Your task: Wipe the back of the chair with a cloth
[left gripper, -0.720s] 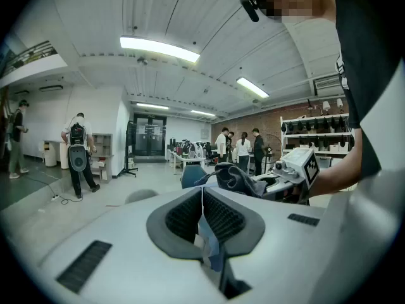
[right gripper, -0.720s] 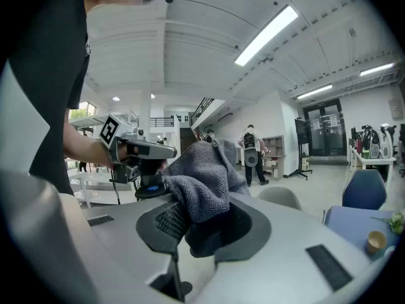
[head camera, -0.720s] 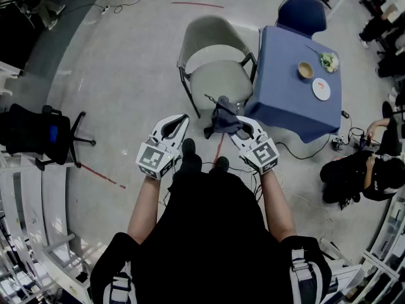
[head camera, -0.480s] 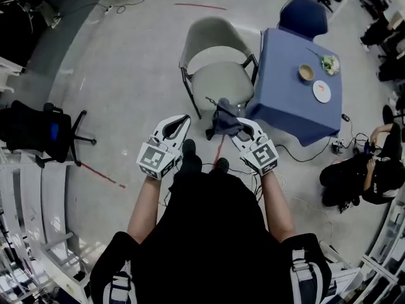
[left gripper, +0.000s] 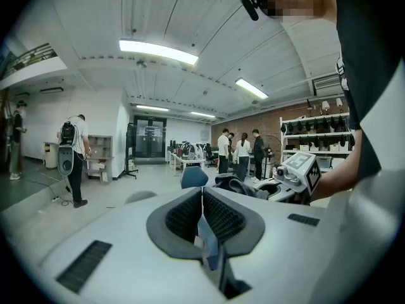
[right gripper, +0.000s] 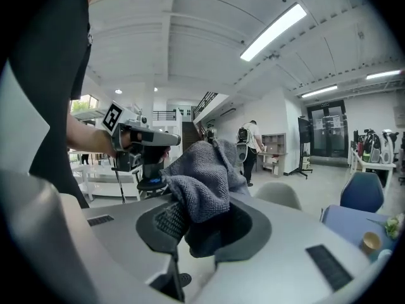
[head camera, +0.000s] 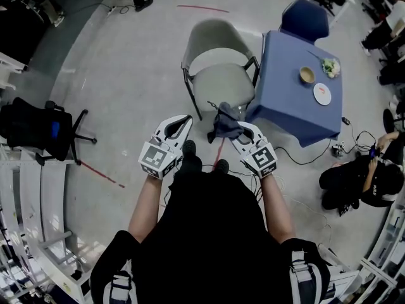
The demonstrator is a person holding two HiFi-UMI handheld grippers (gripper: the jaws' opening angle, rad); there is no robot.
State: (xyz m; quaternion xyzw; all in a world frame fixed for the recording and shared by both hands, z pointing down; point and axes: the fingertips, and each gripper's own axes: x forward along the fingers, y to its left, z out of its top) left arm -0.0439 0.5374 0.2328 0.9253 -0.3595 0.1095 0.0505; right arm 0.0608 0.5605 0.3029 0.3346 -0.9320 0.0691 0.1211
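A pale grey-green chair [head camera: 218,56] stands on the floor ahead of me, its seat facing me and its curved back on the far side; its back also shows as a pale hump [right gripper: 276,193] in the right gripper view. My right gripper [head camera: 236,127] is shut on a dark grey cloth [head camera: 224,120], which bunches up over the jaws [right gripper: 204,176]. The cloth hangs just short of the chair's front edge. My left gripper [head camera: 179,123] is shut with nothing between its pads [left gripper: 202,214], held level beside the right one.
A table under a blue cloth [head camera: 292,87] stands right of the chair, with a bowl [head camera: 307,75] and a plate [head camera: 322,94]. A blue chair [head camera: 305,16] is behind it. A black office chair [head camera: 38,126] stands at left. A person [head camera: 351,176] crouches at right by cables.
The whole view has shifted slightly; both grippers and the cloth sit a little higher and nearer the chair. The grips are unchanged.
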